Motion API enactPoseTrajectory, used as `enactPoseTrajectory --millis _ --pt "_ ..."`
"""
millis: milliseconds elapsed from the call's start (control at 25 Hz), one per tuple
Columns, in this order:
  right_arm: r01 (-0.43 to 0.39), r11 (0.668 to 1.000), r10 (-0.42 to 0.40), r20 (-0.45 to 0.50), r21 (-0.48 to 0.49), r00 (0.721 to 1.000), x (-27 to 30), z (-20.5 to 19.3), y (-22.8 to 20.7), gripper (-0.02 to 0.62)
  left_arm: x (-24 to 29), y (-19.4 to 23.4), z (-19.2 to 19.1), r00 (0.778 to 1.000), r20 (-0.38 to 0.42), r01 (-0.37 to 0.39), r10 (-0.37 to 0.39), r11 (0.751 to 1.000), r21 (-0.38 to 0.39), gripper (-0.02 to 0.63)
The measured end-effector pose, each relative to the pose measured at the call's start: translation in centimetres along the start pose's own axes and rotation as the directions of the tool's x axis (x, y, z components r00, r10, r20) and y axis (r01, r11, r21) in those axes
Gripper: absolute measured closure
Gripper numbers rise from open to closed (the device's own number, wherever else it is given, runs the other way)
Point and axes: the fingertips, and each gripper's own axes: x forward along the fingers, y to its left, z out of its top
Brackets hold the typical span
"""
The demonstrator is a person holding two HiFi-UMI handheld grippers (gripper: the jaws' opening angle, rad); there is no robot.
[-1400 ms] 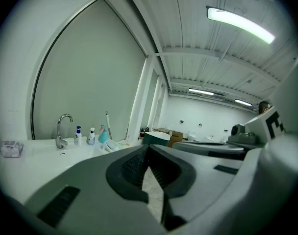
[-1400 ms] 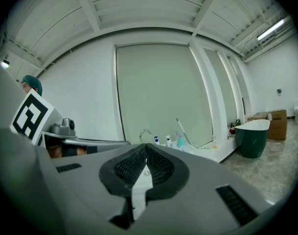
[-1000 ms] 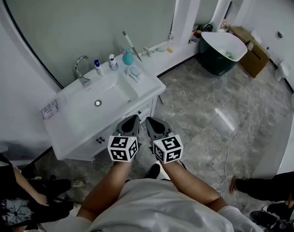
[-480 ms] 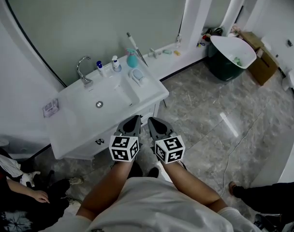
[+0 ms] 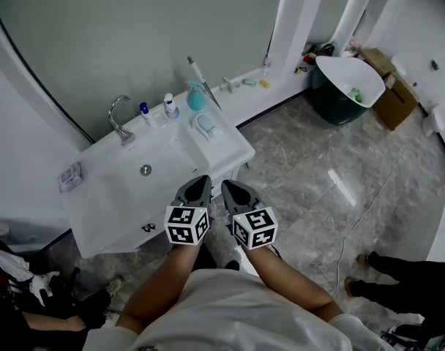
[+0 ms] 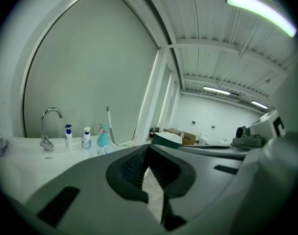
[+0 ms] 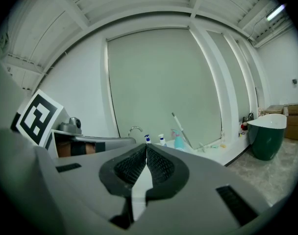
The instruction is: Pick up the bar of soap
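Head view first: where is the bar of soap (image 5: 203, 124)?

It lies in a small oval dish on the far right part of the white tabletop (image 5: 226, 146), just near of the teal spray bottle (image 5: 195, 96) and to the right of the basin.

And from the tongs?

It is straight ahead, on the far side, well apart from both. The left tongs (image 5: 197, 190) stand almost in line with it, and the right tongs (image 5: 235, 194) are a little more to the right, so I judge the left ones slightly nearer. Its long axis seems to run near to far, but it is too small to be sure.

How do the tongs stand?

Both are pressed together at the tips and pinch nothing.

Any writing to read?

No. The bottle labels are too small, and the cubes (image 5: 186, 224) carry only black-and-white square patterns.
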Motion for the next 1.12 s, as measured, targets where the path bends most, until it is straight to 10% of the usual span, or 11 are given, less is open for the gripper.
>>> enactPoseTrajectory --millis 1120 --pt "0.055 0.998 -0.057 -0.057 -0.029 0.997 20.3 4.4 -4.0 0.586 11.8 15.4 6.1 0.998 -0.028 0.063 -0.063 0.998 -0.022 0.597"
